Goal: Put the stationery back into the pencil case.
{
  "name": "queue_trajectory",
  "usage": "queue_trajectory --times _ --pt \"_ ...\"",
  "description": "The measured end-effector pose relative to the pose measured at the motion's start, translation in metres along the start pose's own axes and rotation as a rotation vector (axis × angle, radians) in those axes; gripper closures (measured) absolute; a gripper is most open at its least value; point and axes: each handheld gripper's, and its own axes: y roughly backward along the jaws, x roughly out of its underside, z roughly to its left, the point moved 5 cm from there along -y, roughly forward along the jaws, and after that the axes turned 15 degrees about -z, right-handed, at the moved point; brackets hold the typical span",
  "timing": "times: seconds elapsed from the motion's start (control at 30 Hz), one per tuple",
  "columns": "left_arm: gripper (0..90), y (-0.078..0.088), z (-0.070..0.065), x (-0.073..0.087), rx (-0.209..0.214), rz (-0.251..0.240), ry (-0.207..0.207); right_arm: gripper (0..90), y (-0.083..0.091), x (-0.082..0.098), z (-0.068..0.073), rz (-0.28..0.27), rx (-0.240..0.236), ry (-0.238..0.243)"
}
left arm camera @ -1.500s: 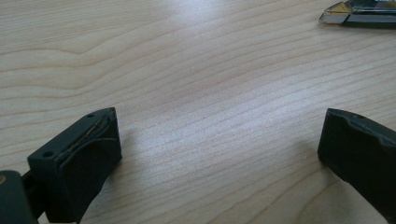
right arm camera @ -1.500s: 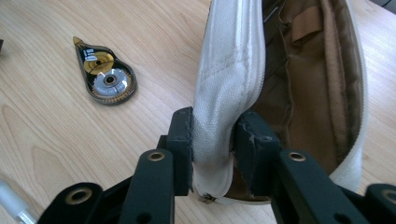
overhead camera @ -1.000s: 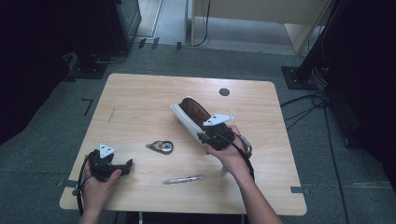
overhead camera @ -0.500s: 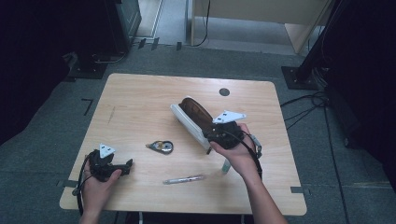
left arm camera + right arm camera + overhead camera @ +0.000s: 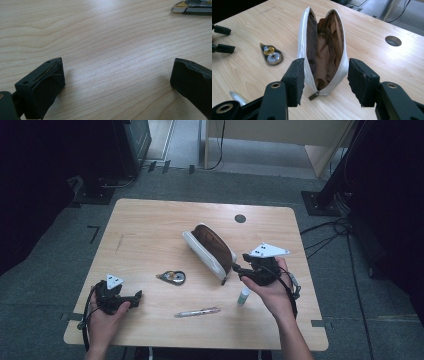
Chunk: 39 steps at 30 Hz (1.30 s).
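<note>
The left gripper [image 5: 134, 296] rests low at the counter's [image 5: 150, 235] near-left corner, jaws apart with bare wood between them; it does best to stay parked there, clear of the work. Just right of it lie the correction tape dispenser [image 5: 173, 277] and, nearer the person, a pen [image 5: 196, 312]. Mid-counter sits the white pencil pouch [image 5: 212, 250], unzipped, its brown lining gaping toward the right gripper [image 5: 231, 268], which hovers just off the zipper end with jaws parted and nothing between them. A small white tube [image 5: 244, 296] stands on the counter just beside that hand. The step in hand looks like loading the pouch, so the sound move is probably to pick one loose item squarely across its narrow side, carry it over the open mouth [image 5: 324, 45], and release it low so the soft walls do not fold shut. Against the earlier frames, the right hand sits farther right and back from the pouch, its jaws have just been opening, and the tube, unseen a second ago, now stands free.
</note>
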Motion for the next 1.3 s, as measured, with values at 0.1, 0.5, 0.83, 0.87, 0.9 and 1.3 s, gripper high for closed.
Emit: queue_trajectory --times 0.1,0.5,0.83,0.87,0.9,1.3 --pt "0.0 0.000 0.000 0.000 0.000 0.001 0.000 47.9 0.006 0.005 -0.001 -0.004 0.000 0.003" --pt "0.0 0.000 0.000 0.000 0.000 0.000 0.000 50.0 0.024 0.028 0.001 -0.005 -0.016 -0.030" --pt "0.0 0.000 0.000 0.000 0.000 0.001 0.000 49.9 0.031 0.051 0.008 -0.009 -0.046 -0.061" --pt "0.0 0.000 0.000 0.000 0.001 0.001 0.001 49.7 0.032 0.053 0.009 -0.004 -0.048 -0.071" --pt "0.0 0.000 0.000 0.000 0.001 0.001 0.000 49.4 0.032 0.054 0.010 -0.008 -0.050 -0.072" --pt "0.0 0.000 0.000 0.000 0.000 0.001 0.000 47.0 0.032 0.069 0.011 -0.005 -0.045 -0.086"
